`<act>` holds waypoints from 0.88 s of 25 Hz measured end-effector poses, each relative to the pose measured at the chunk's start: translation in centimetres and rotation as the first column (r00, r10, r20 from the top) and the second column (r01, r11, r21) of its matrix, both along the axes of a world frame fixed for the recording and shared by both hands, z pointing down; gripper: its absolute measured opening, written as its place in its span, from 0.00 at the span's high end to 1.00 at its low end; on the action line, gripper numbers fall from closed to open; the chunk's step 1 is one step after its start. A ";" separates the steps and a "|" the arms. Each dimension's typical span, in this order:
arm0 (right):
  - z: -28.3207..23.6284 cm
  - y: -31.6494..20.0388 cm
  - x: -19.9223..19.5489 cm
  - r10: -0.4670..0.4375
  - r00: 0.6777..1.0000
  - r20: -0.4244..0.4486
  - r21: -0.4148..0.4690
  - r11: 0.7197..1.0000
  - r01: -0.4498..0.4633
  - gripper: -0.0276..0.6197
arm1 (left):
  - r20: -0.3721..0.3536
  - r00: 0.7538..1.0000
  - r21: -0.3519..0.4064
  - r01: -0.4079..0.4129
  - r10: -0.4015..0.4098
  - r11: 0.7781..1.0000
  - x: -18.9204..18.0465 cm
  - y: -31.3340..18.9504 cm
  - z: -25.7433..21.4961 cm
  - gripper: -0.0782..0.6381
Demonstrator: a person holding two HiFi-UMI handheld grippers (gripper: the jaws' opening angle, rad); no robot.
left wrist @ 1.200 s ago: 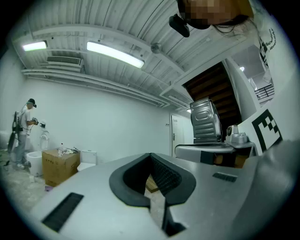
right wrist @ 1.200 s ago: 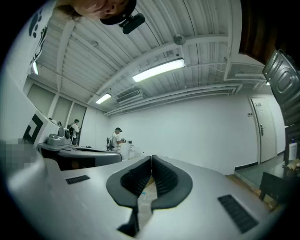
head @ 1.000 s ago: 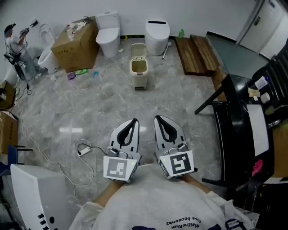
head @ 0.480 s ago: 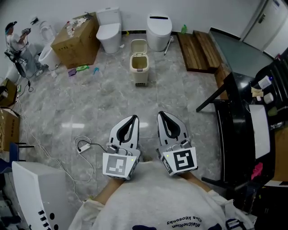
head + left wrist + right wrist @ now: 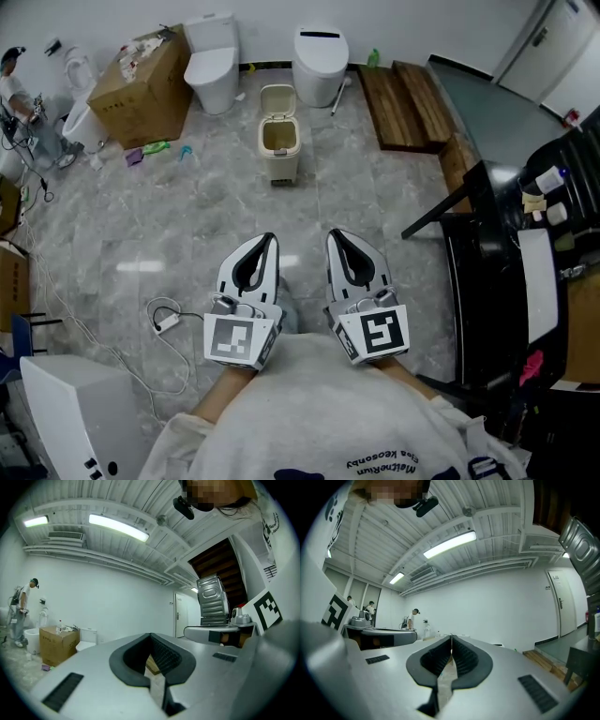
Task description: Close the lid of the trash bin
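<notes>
- Trash bin (image 5: 279, 152): small cream bin on the grey marbled floor (image 5: 187, 225), far side of the room, between two white toilets (image 5: 208, 58) and just in front of them. Cardboard box (image 5: 133, 79) off to its left, wooden planks (image 5: 405, 105) to its right.
- Lid (image 5: 278, 97): up, tipped back at the rear edge; inside of the bin shows, so it's not closed yet.
- Left gripper (image 5: 266, 238): claw pressed together at the tips, nothing between. Held level, pointing toward the bin, well apart from it.
- Right gripper (image 5: 335, 234): same, claw pressed together, empty, close beside the left one.
- Handling, my guess: thin plastic lid, light, stiff, hinged at the back. Smooth, prob. slippery, so a pinch may slide off. No real need to grip; a closed tip can push it.
- Where to touch: top free edge of the lid, near its middle, furthest from the hinge; nudge fwd and down.
- Risk: the bin looks light and may tip or skid if pushed hard; lid may slam once past upright.
- Dark bit at the bin's foot, maybe a pedal; too small to tell.
</notes>
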State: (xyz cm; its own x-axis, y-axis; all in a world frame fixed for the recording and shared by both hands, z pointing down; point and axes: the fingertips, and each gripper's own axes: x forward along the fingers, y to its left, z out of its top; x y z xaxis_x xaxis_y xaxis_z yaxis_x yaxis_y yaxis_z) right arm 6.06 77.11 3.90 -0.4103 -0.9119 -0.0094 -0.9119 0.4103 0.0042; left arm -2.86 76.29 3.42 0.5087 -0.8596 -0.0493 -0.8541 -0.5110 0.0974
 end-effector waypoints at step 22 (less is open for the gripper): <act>-0.5 -25.5 -4.3 0.115 0.993 -0.022 -0.007 0.993 -0.115 0.91 | 0.049 0.991 -0.051 -0.124 0.127 0.991 -5.3 -26.1 1.5 0.86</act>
